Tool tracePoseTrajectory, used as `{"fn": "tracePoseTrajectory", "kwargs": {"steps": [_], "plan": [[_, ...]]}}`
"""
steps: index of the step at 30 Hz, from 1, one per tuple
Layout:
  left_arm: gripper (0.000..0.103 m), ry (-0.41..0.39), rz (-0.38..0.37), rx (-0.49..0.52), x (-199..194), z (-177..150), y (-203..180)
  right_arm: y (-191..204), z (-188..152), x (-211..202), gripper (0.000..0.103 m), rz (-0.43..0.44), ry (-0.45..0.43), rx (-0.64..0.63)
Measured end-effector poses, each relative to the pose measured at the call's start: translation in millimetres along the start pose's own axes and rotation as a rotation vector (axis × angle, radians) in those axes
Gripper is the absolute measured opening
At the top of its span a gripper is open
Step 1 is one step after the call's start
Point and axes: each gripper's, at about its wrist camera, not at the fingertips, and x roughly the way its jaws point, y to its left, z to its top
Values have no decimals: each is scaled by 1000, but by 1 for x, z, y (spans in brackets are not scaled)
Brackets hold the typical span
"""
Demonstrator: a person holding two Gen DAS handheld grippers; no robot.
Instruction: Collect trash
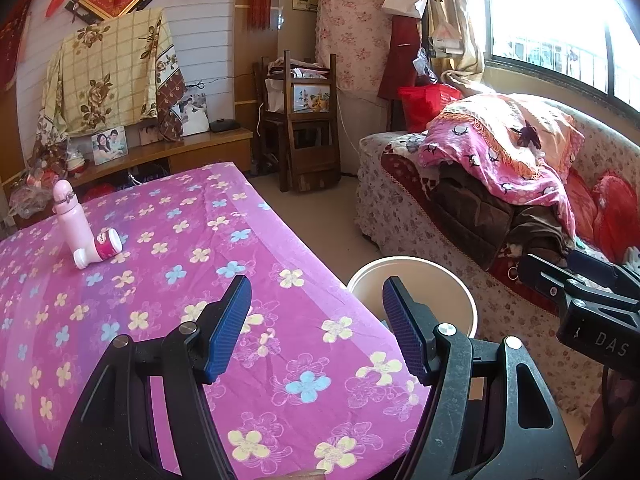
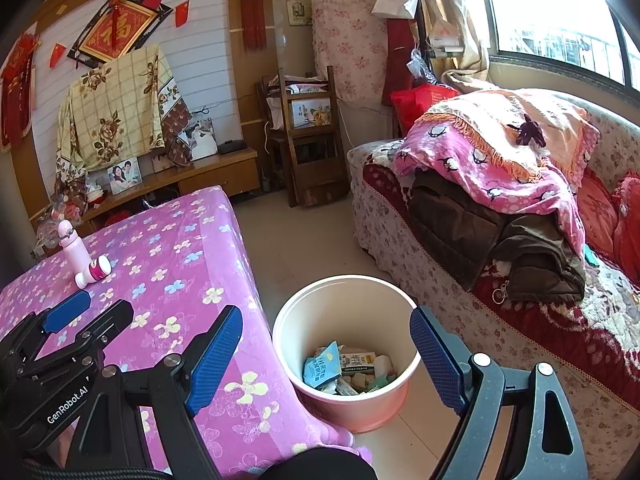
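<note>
A pink trash bin (image 2: 344, 404) stands on the floor between the table and the sofa; several wrappers and cartons (image 2: 348, 368) lie inside. Its rim shows in the left wrist view (image 1: 412, 276). My right gripper (image 2: 326, 356) is open and empty, held above the bin. My left gripper (image 1: 316, 328) is open and empty over the table's right edge; it also shows in the right wrist view (image 2: 86, 312). A pink bottle (image 1: 68, 216) stands on the table's far left, with a small pink-and-white bottle (image 1: 98, 250) lying beside it.
The table has a purple flowered cloth (image 1: 192, 280). A sofa (image 2: 500, 280) piled with blankets and clothes stands at the right. A wooden chair (image 2: 308, 140) and a low cabinet (image 2: 192, 176) with photos stand at the back.
</note>
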Motion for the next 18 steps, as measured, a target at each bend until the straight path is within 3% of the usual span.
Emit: {"fn": "tracePoseTrajectory", "kwargs": {"steps": [18], "plan": [[67,5,4,5,3,-3,1,0,-6,4,84,-1,14,2]]}}
